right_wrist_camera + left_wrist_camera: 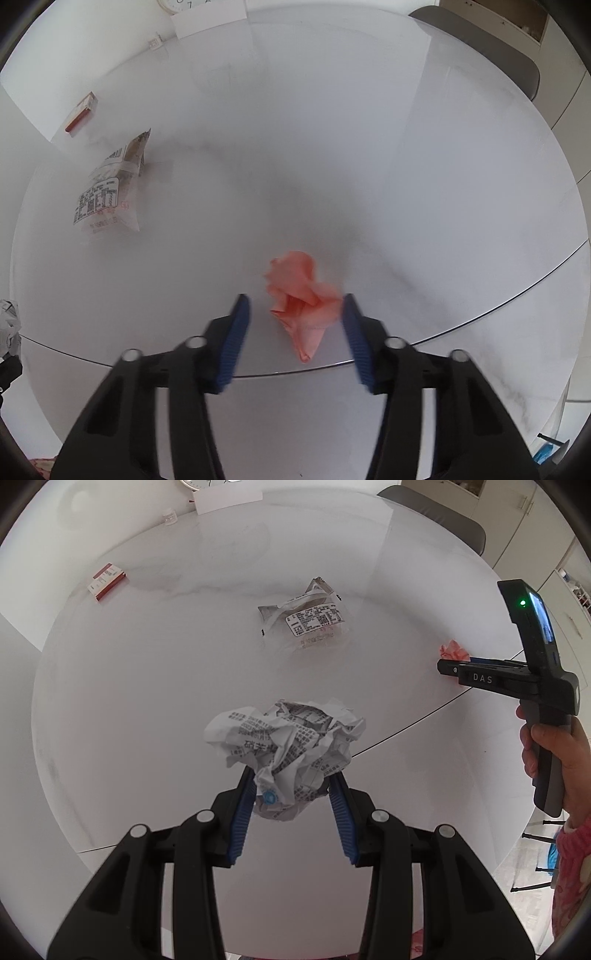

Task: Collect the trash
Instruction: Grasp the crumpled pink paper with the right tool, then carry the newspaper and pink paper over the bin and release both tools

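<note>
left gripper [291, 786] clamped, right gripper [295, 306] jaws parted

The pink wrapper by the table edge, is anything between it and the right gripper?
Nothing visible. The pink wrapper lies between the right gripper's fingers on bare table, one finger at its side, the other apart.

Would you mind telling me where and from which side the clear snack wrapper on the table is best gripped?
Grip the clear snack wrapper at its crimped, raised top end, coming from above. The body lies nearly flat on the table, giving the fingers little to pinch, whereas that end probably lifts enough to close on.
</note>
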`<state>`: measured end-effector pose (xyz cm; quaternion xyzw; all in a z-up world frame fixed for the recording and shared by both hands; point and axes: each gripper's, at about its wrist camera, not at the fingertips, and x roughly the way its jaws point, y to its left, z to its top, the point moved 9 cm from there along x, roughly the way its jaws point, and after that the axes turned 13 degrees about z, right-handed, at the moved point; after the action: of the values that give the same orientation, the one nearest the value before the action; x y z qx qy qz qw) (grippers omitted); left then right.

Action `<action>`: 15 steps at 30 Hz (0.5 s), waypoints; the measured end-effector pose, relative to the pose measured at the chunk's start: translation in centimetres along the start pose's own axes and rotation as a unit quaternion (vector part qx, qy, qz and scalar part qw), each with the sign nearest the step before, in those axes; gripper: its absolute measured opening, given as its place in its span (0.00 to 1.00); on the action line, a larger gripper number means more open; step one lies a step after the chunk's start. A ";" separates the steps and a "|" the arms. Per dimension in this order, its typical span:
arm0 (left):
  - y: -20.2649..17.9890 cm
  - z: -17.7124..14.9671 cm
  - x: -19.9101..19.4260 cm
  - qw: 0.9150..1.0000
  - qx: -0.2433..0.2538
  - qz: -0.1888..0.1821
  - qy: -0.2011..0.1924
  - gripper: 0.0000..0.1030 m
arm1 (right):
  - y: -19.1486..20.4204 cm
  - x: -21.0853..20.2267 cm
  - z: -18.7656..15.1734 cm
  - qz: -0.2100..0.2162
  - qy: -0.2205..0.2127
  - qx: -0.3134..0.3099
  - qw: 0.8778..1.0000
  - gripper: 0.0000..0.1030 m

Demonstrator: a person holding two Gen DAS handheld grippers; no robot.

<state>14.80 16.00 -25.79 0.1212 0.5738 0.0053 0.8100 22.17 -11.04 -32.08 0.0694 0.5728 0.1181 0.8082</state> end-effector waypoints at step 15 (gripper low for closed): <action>-5.5 0.4 -4.5 0.998 0.042 -0.029 -0.038 0.39 | -1.2 -8.8 -4.2 0.038 -0.064 0.056 0.996 0.29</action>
<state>12.93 9.95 -22.59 0.1391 0.5453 -0.0469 0.8253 15.56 -14.67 -25.77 0.1435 0.5228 0.1119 0.8328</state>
